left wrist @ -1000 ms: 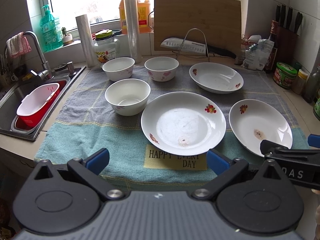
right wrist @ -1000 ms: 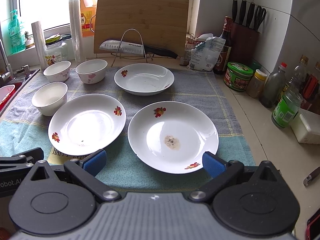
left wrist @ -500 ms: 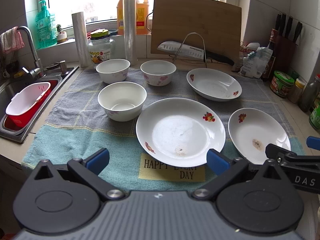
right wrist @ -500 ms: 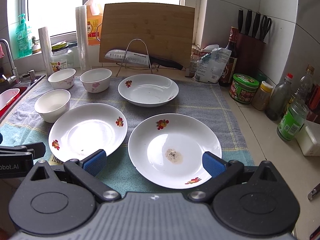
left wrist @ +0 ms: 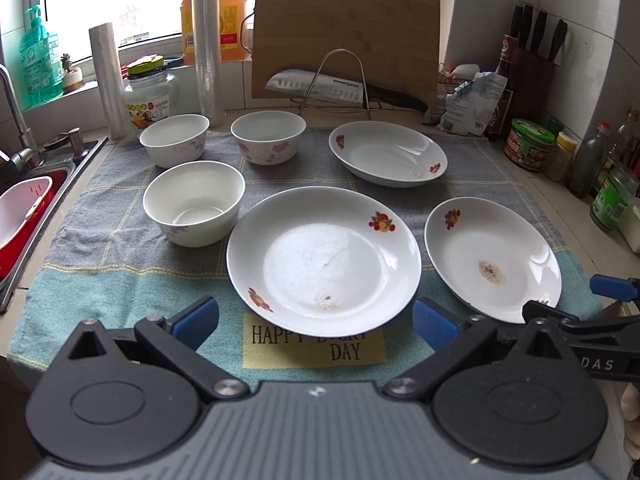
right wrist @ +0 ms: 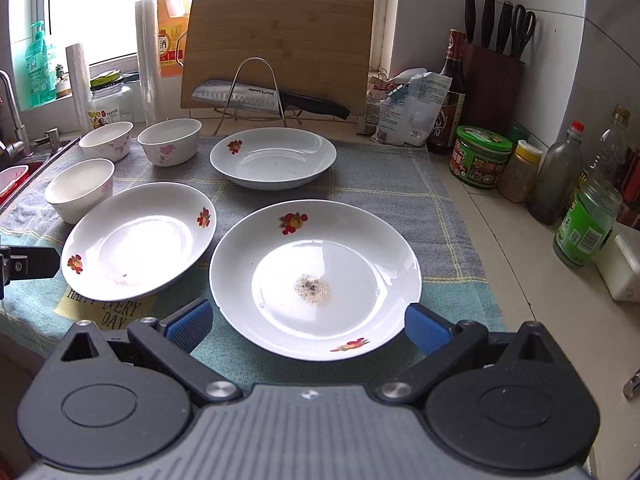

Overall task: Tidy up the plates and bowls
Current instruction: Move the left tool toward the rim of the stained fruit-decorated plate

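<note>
Three white flowered plates and three white bowls lie on a towel. In the left wrist view my open left gripper (left wrist: pixel 316 320) hovers at the near rim of the middle plate (left wrist: pixel 324 260). The near bowl (left wrist: pixel 194 202) is to its left, two bowls (left wrist: pixel 174 140) (left wrist: pixel 269 136) behind, a deep plate (left wrist: pixel 387 153) at the back. In the right wrist view my open right gripper (right wrist: pixel 306 326) hovers at the near rim of the right plate (right wrist: pixel 316 276), which has a stain in its middle. Both grippers are empty.
A sink (left wrist: pixel 24 216) with a red basin is at the left. A knife on a wire rack (right wrist: pixel 256 96) and a cutting board (right wrist: pixel 280 40) stand behind. Jars and bottles (right wrist: pixel 480 156) line the right counter. The towel (right wrist: pixel 400 184) covers the counter.
Both grippers have moved forward and slightly lower towards the plates; the plates now look larger and nearer. Nothing on the towel has moved.
</note>
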### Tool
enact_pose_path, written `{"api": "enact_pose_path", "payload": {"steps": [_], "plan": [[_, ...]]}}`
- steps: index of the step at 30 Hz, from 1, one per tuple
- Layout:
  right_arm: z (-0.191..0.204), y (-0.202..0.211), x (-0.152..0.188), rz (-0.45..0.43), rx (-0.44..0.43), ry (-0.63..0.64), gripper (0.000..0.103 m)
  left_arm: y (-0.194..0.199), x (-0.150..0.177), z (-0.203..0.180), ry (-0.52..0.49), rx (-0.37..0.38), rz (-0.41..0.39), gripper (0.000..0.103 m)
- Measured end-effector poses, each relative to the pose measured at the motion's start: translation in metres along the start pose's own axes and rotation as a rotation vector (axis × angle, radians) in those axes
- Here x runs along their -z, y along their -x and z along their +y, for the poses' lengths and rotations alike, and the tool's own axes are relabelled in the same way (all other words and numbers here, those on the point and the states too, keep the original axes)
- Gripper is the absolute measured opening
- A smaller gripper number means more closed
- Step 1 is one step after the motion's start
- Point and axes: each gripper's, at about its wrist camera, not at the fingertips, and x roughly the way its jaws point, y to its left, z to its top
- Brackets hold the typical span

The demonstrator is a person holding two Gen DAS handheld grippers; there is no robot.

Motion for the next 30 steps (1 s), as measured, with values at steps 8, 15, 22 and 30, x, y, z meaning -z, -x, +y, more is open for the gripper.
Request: {"api": "enact_pose_path", "payload": {"steps": [8,15,22,30], "plan": [[-0.008,-0.022,0.021,0.057,-0.001,0.009,0.103,-0.018,-0.001,-0.009,-0.038,0.058,0.037,0.102],[-0.01,-0.045,0.032,0.096,0.014,0.012,0.103,-0.032,-0.01,-0.01,-0.051,0.056,0.055,0.102],[-0.013,-0.067,0.03,0.11,0.008,-0.013,0.103,-0.045,-0.021,-0.008,-0.064,0.091,0.072,0.102],[-0.014,-0.076,0.028,0.074,-0.024,-0.002,0.103,-0.064,-0.04,-0.019,-0.154,0.097,0.068,0.102]]}}
